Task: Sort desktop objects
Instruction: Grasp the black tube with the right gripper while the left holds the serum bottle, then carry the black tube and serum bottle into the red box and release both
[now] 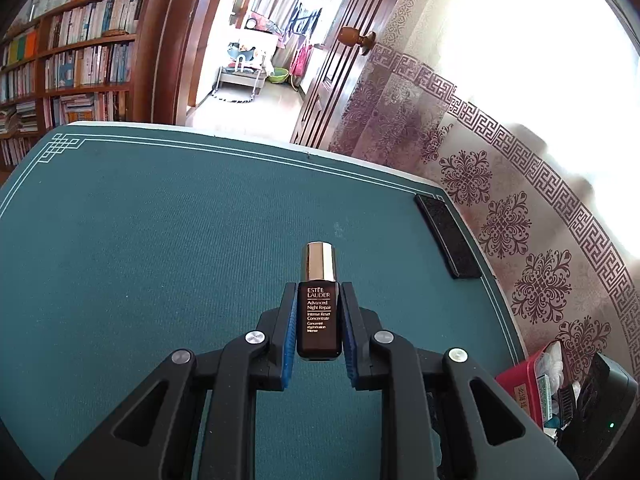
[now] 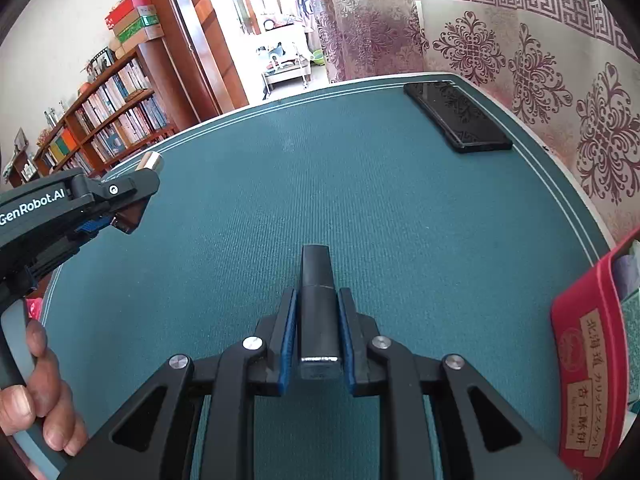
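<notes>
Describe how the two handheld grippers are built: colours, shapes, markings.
The left gripper and the right gripper look alike: matte black linkage bars with triangular cut-outs, round silver pivot pins, and two black fingers lined with blue pads. In the right wrist view, the left gripper's side carries white "GenRobot.AI" lettering above a grey handle.

Left gripper [image 1: 319, 312]: jaws clamped on a small dark bottle [image 1: 319, 322], blue pads pressing both its sides, cap sticking out past the tips. It's tilted downward, held clear above the table [image 1: 160, 240]. From the right wrist view it sits at far left, with a hand [image 2: 38, 396] wrapped round its grey handle. Right gripper [image 2: 318, 312]: jaws clamped on a black tube [image 2: 318, 312], also angled down over the table.
</notes>
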Available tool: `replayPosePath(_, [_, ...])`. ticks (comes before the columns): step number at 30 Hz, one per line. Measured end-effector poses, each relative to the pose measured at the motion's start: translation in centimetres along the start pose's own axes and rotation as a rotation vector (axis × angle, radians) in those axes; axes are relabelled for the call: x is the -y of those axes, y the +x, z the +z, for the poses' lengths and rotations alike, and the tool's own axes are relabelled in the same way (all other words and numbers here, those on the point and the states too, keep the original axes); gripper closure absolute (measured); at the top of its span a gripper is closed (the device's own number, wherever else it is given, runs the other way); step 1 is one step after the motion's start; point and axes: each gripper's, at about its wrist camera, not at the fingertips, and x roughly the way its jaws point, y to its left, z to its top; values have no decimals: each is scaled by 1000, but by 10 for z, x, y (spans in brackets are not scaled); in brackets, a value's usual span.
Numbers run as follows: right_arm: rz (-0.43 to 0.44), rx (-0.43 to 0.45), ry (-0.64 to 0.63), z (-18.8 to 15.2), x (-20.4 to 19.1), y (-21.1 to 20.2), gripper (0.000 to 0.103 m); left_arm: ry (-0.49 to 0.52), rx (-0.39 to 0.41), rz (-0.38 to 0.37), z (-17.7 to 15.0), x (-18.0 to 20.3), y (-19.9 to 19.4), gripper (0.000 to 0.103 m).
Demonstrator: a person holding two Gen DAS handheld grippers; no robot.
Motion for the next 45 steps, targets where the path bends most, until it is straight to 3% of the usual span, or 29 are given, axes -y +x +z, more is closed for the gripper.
replayPosePath(13, [-9,127,37,-11,27,-74,81,142,-19,-131,-19,69,-9,81])
replayPosePath(23, [-212,275,120,-25,95,-143,81,272,-55,-185,-43,118,-11,81])
replayPosePath(30, [-328,280,177,-37,144,-150,81,311,-95,-245,-58,137,-13,81])
replayPosePath(37, [-340,251,172,-51,155,-141,80,343,-112,-283,-67,151,-17,81])
replayPosePath(45, [-365,301,154,-64,154,-161,56,363,-146,-323,-78,163,-17,81])
